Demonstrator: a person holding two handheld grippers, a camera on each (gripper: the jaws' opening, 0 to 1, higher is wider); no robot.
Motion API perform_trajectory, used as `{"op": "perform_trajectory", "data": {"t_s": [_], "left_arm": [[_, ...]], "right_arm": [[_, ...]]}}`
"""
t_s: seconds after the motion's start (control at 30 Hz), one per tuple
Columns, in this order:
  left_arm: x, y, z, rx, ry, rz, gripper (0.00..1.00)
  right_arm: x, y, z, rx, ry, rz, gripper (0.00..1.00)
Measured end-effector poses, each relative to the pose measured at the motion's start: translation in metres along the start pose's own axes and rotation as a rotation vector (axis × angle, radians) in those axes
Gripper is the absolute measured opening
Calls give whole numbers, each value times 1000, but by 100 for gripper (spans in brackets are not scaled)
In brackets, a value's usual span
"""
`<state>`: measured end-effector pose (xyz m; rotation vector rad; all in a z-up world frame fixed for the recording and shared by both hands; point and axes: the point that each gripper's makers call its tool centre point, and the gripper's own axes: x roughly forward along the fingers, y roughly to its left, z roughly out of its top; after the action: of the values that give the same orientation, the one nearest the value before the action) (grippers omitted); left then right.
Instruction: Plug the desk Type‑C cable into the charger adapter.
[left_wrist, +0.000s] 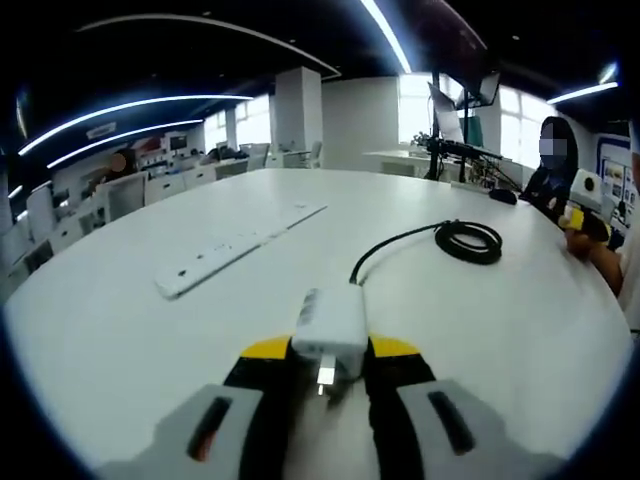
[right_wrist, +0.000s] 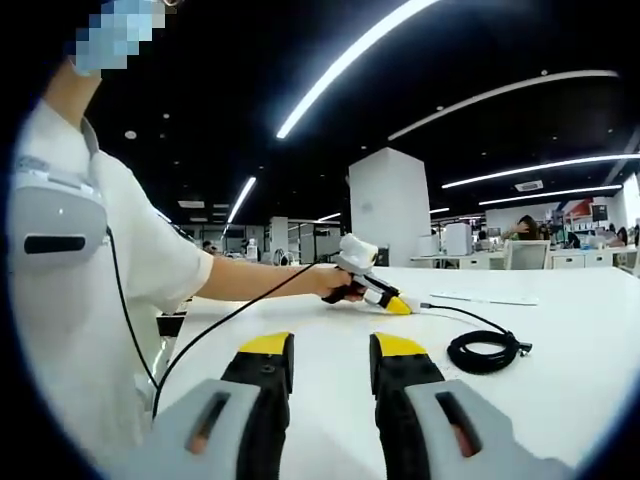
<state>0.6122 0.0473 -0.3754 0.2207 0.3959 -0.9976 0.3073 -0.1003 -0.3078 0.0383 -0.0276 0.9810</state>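
Note:
My left gripper (left_wrist: 330, 352) is shut on a white charger adapter (left_wrist: 330, 322), whose metal prongs point back at the camera. A black cable (left_wrist: 395, 243) runs from the adapter's far end to a coil (left_wrist: 468, 241) on the white table (left_wrist: 500, 330); its plug looks seated in the adapter. In the right gripper view, a person's hand holds the left gripper (right_wrist: 400, 304) over the table, and the cable trails from its tip to the coil (right_wrist: 485, 352). My right gripper (right_wrist: 330, 352) hangs open above the table with nothing between its jaws.
A long white power strip (left_wrist: 235, 248) lies left of the adapter and appears far back as a thin strip (right_wrist: 485, 298). The person (right_wrist: 90, 330) stands at the table's edge. The right gripper (left_wrist: 575, 218) sits at the far right edge. Office desks and monitors stand behind.

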Motion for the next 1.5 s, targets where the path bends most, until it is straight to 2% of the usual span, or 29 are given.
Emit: {"op": "perform_trajectory", "data": {"t_s": [0.63, 1.13, 1.5], "left_arm": [[9, 13, 9, 1, 5, 30, 26], [17, 26, 10, -19, -3, 62, 26], [21, 27, 11, -31, -3, 81, 26]], "right_arm": [[0, 1, 2, 4, -8, 2, 30], [0, 1, 2, 7, -10, 2, 30], [0, 0, 2, 9, -11, 3, 30]]}}
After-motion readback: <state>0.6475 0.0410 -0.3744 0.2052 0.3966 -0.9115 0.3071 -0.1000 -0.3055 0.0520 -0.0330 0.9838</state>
